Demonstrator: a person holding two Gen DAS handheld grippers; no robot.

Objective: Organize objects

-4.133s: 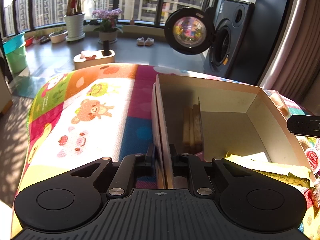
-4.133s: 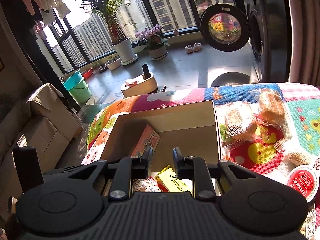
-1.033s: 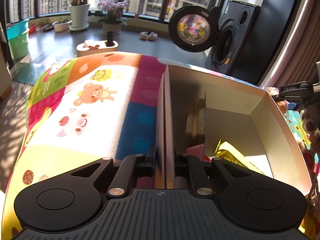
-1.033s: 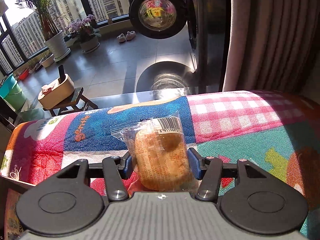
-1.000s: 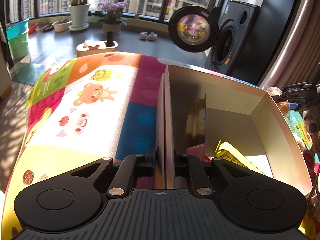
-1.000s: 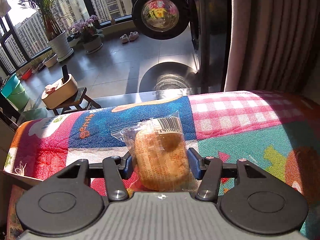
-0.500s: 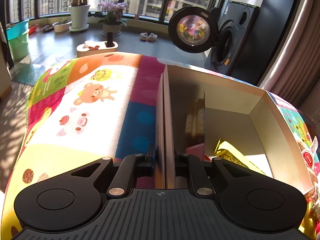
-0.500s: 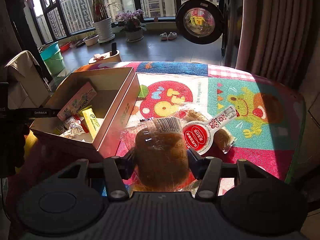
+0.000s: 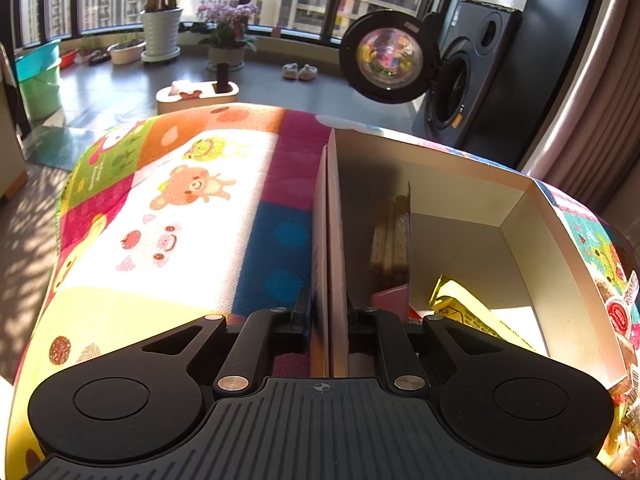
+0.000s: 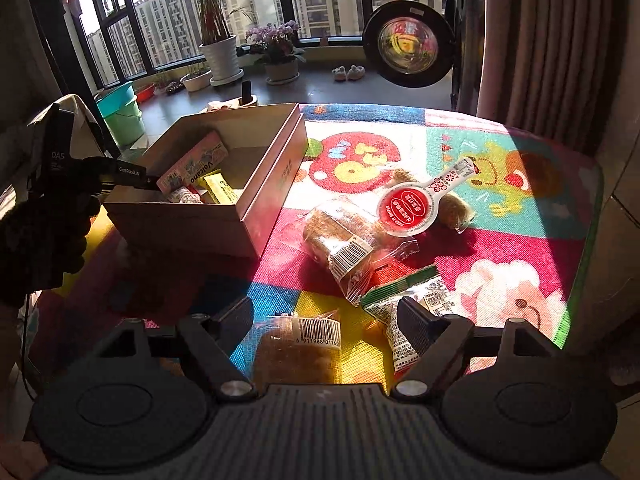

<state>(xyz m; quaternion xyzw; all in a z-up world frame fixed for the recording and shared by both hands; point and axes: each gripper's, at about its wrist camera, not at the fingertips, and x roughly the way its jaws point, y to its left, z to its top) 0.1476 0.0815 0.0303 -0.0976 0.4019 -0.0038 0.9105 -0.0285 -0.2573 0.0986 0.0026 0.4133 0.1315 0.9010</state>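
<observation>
Past your jaws stand a washing machine (image 9: 460, 92) with its door open, a potted palm (image 10: 218, 46) and slippers (image 10: 347, 73).

Two gripper-mounted fisheyes, both sharing the box (image 9: 520, 204) (image 10: 224, 224).

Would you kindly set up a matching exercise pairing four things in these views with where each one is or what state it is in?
Things:
1. left gripper
2. right gripper
3. yellow packet
4. red round-labelled snack

States or places:
A. lying on the mat outside the box
B. open, above a wrapped bread
C. inside the cardboard box
D. shut on the box's side wall

Pairs: 1-D, 2-B, 3-C, 4-A
</observation>
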